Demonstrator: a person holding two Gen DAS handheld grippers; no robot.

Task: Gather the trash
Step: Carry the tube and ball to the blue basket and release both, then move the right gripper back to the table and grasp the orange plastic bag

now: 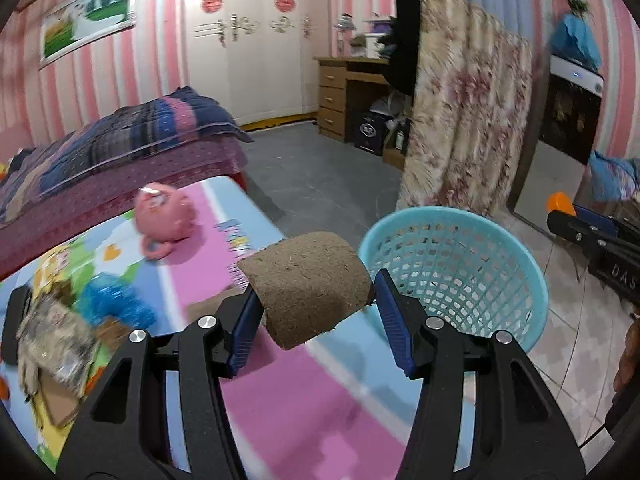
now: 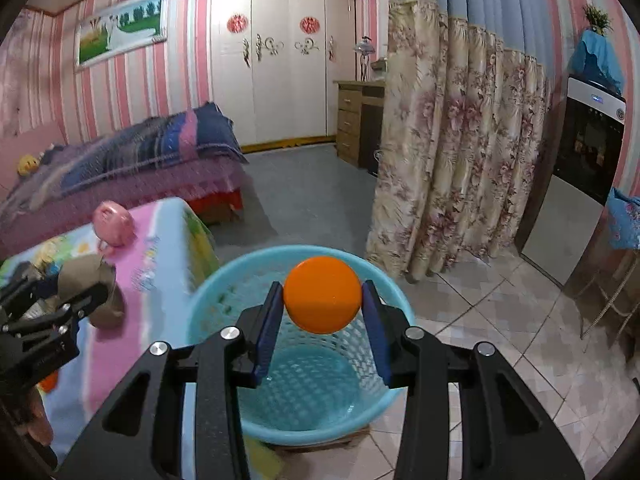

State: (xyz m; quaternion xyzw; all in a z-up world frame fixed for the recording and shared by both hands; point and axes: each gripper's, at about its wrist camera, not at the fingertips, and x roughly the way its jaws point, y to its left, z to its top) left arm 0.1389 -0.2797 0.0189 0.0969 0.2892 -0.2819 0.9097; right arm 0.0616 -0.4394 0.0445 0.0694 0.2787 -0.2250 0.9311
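Note:
My left gripper (image 1: 316, 300) is shut on a curved piece of brown cardboard (image 1: 308, 280) and holds it above the colourful mat, just left of the light blue mesh basket (image 1: 480, 248). My right gripper (image 2: 322, 308) is shut on an orange ball (image 2: 323, 294) and holds it over the open basket (image 2: 224, 280), which looks empty inside. The right gripper and its ball (image 1: 560, 202) show at the right edge of the left wrist view. The left gripper with the cardboard (image 2: 86, 276) shows at the left of the right wrist view.
A colourful play mat (image 1: 280, 400) carries a pink plush toy (image 1: 164, 216), a blue crumpled item (image 1: 116, 300) and cardboard and paper scraps (image 1: 52, 340). A bed (image 1: 120, 148), a floral curtain (image 2: 452, 160), a wooden desk (image 1: 344, 92) and a dark appliance (image 2: 588, 152) stand around.

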